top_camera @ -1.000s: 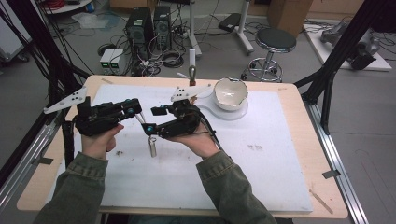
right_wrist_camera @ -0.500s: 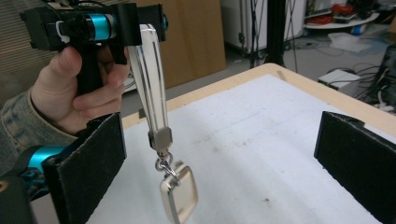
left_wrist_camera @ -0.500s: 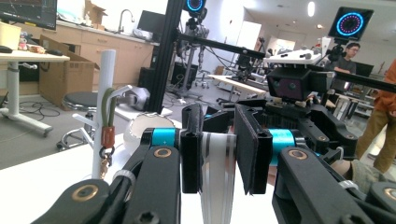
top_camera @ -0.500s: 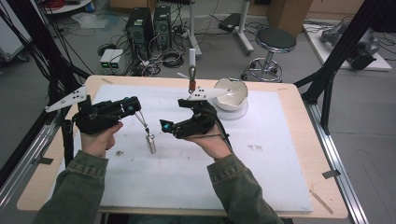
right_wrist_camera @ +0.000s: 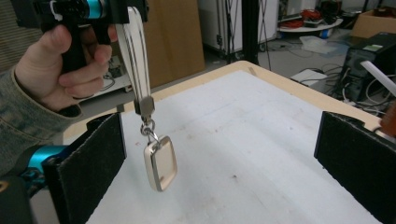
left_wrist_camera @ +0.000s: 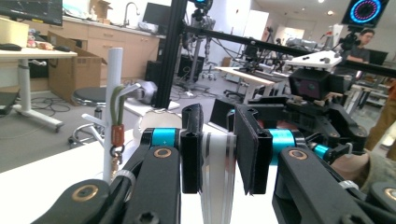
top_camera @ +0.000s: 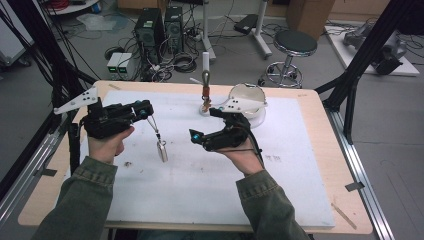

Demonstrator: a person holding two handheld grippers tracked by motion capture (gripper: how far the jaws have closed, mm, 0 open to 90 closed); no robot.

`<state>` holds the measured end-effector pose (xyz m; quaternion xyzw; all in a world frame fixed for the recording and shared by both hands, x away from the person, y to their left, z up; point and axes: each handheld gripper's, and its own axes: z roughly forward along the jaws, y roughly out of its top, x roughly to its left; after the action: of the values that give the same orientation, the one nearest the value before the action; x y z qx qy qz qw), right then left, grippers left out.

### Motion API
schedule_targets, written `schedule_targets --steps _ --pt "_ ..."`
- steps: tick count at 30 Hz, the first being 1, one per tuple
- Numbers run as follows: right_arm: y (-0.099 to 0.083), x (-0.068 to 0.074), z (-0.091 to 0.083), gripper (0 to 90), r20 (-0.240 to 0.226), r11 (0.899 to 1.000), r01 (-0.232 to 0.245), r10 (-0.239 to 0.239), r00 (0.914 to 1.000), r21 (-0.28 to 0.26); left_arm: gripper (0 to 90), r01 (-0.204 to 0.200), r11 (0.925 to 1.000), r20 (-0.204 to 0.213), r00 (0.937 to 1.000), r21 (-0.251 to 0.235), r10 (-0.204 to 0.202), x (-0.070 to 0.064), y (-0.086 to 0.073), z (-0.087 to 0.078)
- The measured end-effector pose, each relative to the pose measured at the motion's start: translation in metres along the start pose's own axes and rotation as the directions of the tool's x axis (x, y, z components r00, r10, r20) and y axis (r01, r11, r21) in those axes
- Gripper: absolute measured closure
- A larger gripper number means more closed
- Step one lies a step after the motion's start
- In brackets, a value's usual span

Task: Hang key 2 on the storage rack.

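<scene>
Left gripper (top_camera: 146, 111) is clamped on the white strap (right_wrist_camera: 135, 51), so the metal tag (right_wrist_camera: 160, 163) dangles just above the table (top_camera: 300, 190). Right gripper (right_wrist_camera: 219, 158) is wide open and empty. I'd hold the strap steady, then close on the tag, probably flat-on.

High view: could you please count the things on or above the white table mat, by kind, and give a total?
Hand-held grippers: 2, left and right
Keychain with strap: 1
White hook stand carrying a carabiner: 1
White bowl: 1
Total: 5
</scene>
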<state>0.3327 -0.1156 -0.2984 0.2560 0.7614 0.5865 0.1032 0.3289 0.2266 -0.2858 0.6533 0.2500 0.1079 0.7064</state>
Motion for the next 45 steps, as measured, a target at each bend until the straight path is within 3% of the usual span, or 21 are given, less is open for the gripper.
schedule_targets --steps 21,36,45 --pt "-0.033 -0.019 -0.048 1.1 0.13 1.0 -0.003 0.006 0.9914 -0.028 72.7 -0.019 0.9992 -0.055 0.9982 0.035 0.021 0.017 0.009 0.013" --pt "-0.06 -0.031 -0.073 1.1 0.216 0.998 -0.036 0.046 0.9753 -0.049 72.7 -0.032 0.9971 -0.09 0.9952 0.069 0.038 0.032 0.02 0.033" --pt "-0.079 -0.039 -0.088 1.1 0.27 0.997 -0.051 0.062 0.9608 -0.05 72.7 -0.028 0.9958 -0.112 0.9929 0.087 0.038 0.043 0.026 0.047"
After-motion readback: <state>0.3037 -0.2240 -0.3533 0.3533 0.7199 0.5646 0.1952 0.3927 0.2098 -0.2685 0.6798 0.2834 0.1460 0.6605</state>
